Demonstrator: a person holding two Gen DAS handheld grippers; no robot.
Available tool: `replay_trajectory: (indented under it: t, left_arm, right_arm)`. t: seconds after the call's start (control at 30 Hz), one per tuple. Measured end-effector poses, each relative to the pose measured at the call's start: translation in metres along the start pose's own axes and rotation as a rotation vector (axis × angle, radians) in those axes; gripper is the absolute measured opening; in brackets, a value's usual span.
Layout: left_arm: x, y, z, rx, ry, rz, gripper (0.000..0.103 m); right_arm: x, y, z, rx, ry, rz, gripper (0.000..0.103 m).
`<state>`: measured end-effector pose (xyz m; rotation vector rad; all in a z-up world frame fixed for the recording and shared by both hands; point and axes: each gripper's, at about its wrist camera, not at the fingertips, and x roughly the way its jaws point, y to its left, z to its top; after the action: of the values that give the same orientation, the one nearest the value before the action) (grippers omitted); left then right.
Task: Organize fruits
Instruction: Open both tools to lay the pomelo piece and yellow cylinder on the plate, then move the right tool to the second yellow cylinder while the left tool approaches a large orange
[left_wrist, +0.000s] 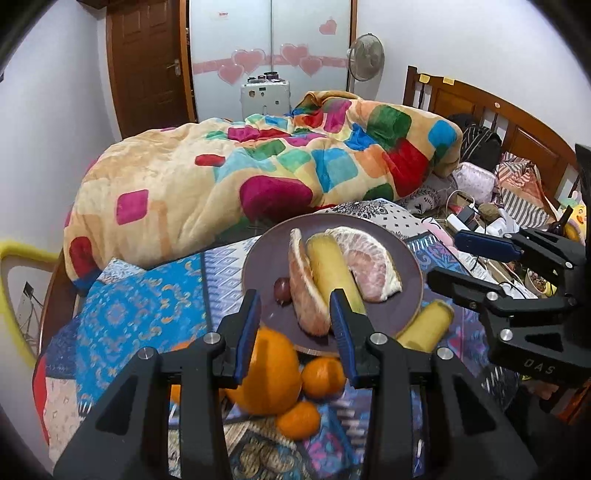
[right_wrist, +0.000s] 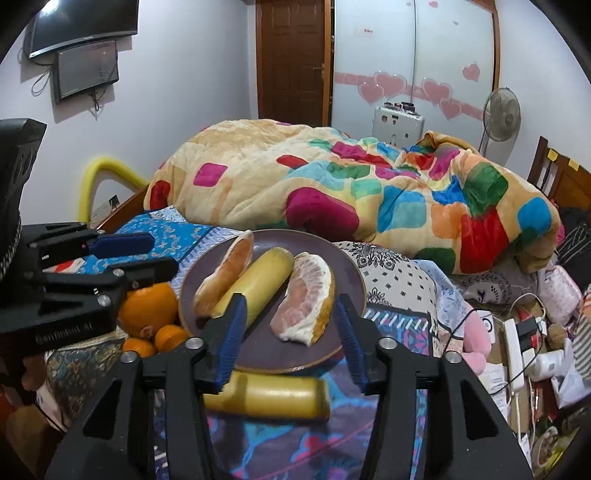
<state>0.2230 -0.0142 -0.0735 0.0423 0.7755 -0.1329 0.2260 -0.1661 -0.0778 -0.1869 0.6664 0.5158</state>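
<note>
Between placements: left tongs (left_wrist: 295, 321) and right tongs (right_wrist: 291, 332) both apart and empty above round purple plate (left_wrist: 412, 295) holding two pomelo wedges (left_wrist: 371, 266), next likely needing loose yellow peeled cylinder (right_wrist: 266, 397) just beside plate gripped.

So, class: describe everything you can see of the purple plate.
The purple plate is round, shallow and matte, perhaps ceramic, resting level on the patterned blue bedcover. It carries two peeled pomelo wedges flanking a yellow cylinder piece, plus a small dark grape. Another yellow piece lies just off its near rim. No gripper touches it.
</note>
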Motion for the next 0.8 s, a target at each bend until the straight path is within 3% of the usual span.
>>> replay_trajectory:
  t: [0.2,0.27,0.37,0.5,0.8]
  left_arm:
    - [-0.016,0.019,-0.023,-0.009,0.010,0.023,0.050]
    - [-0.019,0.028,-0.030,-0.019,0.014,0.032,0.062]
    - [-0.022,0.043,-0.041,-0.026,0.019,0.060,0.067]
    - [-0.014,0.064,-0.056,-0.052,0.060,0.069,0.069]
    - [0.020,0.083,-0.075,-0.067,0.143,0.062,0.069]
  right_arm:
    - [-0.010,0.008,-0.014,0.005,-0.014,-0.002,0.062]
    - [-0.011,0.011,-0.018,0.007,-0.020,-0.012,0.065]
    - [-0.011,0.014,-0.026,0.013,-0.026,-0.022,0.073]
    - [-0.002,0.019,-0.034,0.023,-0.018,-0.027,0.081]
    - [0.019,0.042,-0.050,-0.033,0.025,-0.059,0.081]
